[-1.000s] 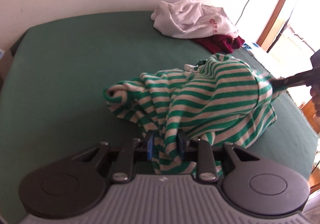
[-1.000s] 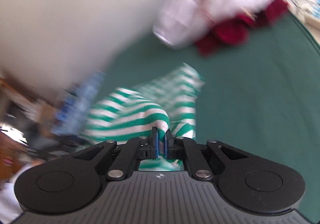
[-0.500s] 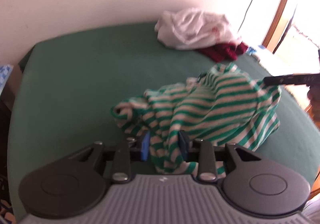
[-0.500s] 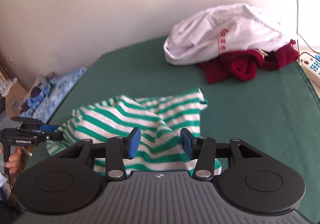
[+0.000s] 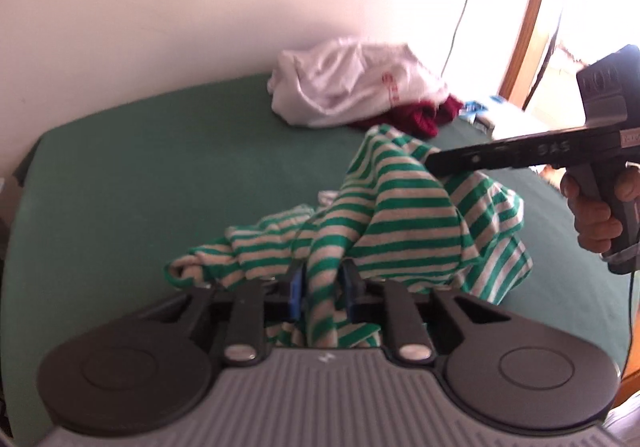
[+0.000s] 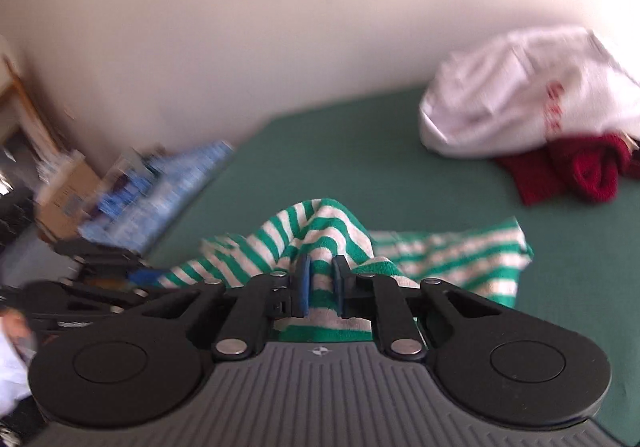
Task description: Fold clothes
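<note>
Left wrist view: the left gripper (image 5: 322, 289) is closing its jaws again on a bunched fold of the striped shirt (image 5: 400, 219), having stood wider half a second ago; cloth is pinched between the pads. The right gripper (image 5: 434, 159) is biting the shirt's far right edge, higher than before, so the garment is lifting off the green bed (image 5: 160, 175) in a tent. Re-grip looks nearly complete; spreading likely comes next.

Right wrist view: the right gripper (image 6: 320, 283) is closing, stripes between its blue pads. The shirt is crumpled, green-and-cream, near centre; white garment (image 6: 520, 103) and red garment (image 6: 568, 167) are lying far right.
</note>
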The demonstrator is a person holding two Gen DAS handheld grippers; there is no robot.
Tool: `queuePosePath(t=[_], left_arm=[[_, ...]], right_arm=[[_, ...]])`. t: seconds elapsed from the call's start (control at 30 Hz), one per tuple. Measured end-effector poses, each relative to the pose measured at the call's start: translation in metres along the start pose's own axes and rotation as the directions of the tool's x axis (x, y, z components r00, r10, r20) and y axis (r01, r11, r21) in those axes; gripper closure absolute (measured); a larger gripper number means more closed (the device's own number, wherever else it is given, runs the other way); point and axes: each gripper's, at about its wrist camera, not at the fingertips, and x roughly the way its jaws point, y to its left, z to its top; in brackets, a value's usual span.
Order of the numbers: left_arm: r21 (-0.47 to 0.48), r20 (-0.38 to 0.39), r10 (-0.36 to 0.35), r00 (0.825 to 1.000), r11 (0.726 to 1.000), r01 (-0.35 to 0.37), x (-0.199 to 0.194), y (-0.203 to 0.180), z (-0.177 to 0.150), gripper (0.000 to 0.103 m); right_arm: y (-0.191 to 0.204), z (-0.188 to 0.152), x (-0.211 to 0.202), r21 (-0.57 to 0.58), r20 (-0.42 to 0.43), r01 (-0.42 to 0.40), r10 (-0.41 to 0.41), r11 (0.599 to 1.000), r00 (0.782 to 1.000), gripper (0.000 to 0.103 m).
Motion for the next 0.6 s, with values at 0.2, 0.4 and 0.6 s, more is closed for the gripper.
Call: queuePosePath(t=[0.2,0.4,0.6], left_arm=[[-0.062,-0.097,0.053,0.994,0.996,-0.059,0.030,0.028,-0.008,0.086],[0.016,-0.048,0.110,0.993,0.994,-0.109,0.007,0.010,0.002,0.081],[0.089,0.011,0.033,0.999,0.995,-0.034,0.005,-0.023,0.010,0.049]], right_arm=[[-0.021,-0.006,0.035,0.032,-0.063,0.141,-0.139,0.990,0.988,0.084],[-0.035,-0.007,-0.001,0.124,0.033,0.156,-0.161,0.980,0.986,0.067],[-0.030,-0.022,-0.045,0.049,-0.017,0.327,-0.326,0.944,0.945,0.060]])
